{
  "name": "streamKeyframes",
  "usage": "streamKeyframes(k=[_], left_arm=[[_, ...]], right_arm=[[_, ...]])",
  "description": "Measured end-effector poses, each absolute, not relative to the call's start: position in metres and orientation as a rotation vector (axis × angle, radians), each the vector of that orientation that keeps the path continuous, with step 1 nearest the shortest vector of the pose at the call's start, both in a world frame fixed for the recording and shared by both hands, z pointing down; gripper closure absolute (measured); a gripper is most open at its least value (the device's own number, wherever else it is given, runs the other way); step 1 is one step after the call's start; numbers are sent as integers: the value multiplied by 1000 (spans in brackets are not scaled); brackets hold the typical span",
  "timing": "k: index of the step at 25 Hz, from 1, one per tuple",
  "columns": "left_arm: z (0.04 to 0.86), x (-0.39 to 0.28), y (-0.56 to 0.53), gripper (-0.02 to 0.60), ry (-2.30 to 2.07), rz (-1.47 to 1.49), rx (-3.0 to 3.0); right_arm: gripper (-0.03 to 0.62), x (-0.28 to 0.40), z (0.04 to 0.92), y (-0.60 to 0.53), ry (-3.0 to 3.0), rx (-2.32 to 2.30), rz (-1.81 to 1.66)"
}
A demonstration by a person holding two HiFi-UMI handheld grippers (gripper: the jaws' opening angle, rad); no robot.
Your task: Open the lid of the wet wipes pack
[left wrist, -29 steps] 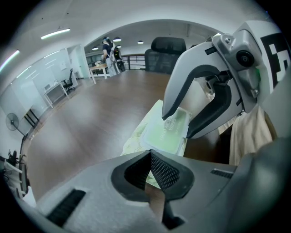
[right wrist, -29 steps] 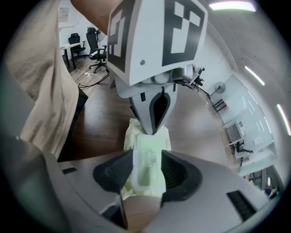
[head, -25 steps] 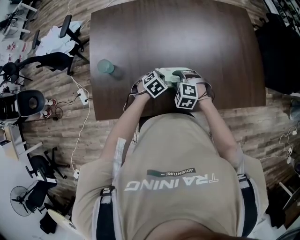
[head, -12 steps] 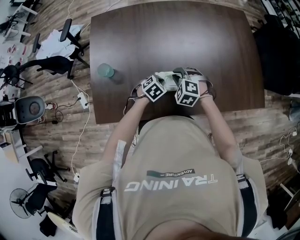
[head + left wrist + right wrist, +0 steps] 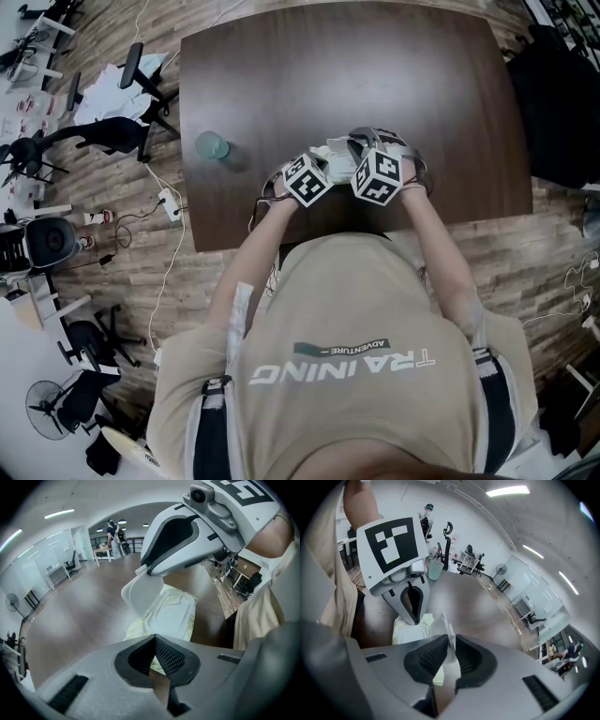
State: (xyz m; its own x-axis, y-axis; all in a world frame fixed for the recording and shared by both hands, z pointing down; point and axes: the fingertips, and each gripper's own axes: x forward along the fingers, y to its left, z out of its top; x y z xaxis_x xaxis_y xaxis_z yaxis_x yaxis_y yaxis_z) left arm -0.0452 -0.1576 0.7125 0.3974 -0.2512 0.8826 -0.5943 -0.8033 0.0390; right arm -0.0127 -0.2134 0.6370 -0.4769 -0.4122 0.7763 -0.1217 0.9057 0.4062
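**Pinching the lid of the wet wipes pack**

Well to the left of the wet wipes pack [image 5: 174, 615], a green cup [image 5: 212, 141] stands on the dark table [image 5: 328, 75]. The left tool [image 5: 153, 639] sits at the pack's near left end. Its jaws are drawn together on the pack's edge, pinning it to the table. The pack itself lies flat near the table's front edge, just ahead of the person. Its white lid [image 5: 139, 594] is swung up and stands tilted over the pack's far end. From the right of the pack, the right tool [image 5: 449, 651] reaches in. Its jaws have just been closing, and the thin lid is now caught between its pads.
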Motion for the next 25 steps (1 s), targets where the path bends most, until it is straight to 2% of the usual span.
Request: streamKeyframes(k=[25], left_arm=[[707, -35, -151, 572, -596, 1475, 2251]], right_arm=[[543, -4, 673, -238, -2046, 392, -305]])
